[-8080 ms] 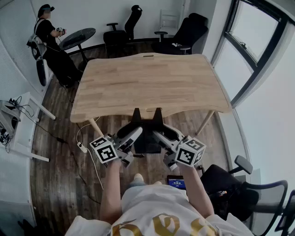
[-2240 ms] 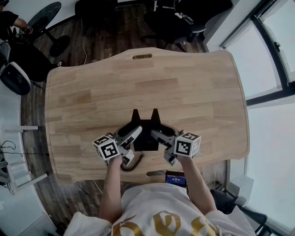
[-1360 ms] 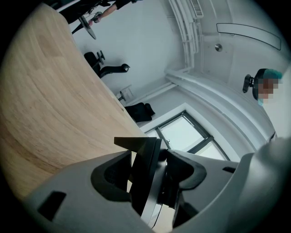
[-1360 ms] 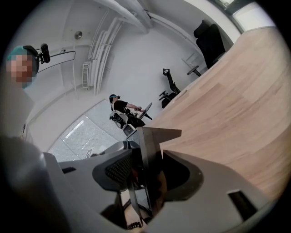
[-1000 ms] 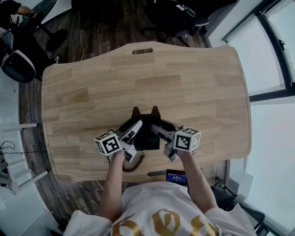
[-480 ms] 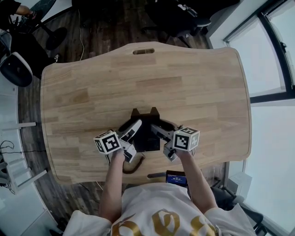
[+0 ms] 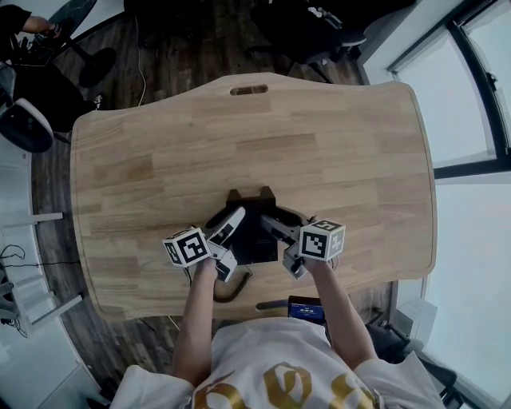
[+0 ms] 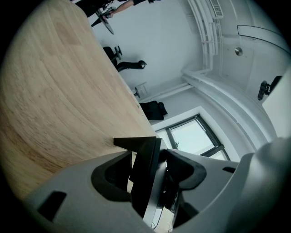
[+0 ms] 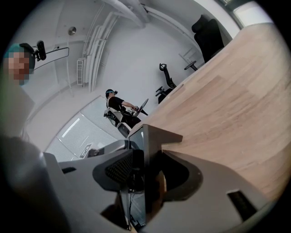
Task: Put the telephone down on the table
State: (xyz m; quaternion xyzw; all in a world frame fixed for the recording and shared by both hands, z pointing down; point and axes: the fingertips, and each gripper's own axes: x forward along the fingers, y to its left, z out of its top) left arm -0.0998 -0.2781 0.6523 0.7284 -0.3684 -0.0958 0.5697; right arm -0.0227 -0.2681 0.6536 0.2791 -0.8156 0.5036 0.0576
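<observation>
A black telephone [image 7: 250, 232] hangs low over the near middle of the wooden table [image 7: 319, 152]; I cannot tell whether it touches the top. My left gripper [image 7: 232, 223] is shut on its left side, my right gripper [image 7: 270, 227] on its right side. In the left gripper view a black edge of the telephone [image 8: 144, 173] is pinched in the left gripper [image 8: 148, 159]. The right gripper view shows the right gripper [image 9: 146, 169] clamping another edge of the telephone [image 9: 148, 150]. A coiled cord [image 7: 230, 289] trails to the table's near edge.
Black office chairs [image 7: 319, 24] stand beyond the far edge. A person [image 7: 28, 24] sits at the far left by a round table. A small lit screen [image 7: 305, 308] shows below the near edge. Windows run along the right; a white desk [image 7: 28, 307] stands at the left.
Both grippers and the telephone have sunk a little toward the table top over the last second. Both grips are unchanged.
</observation>
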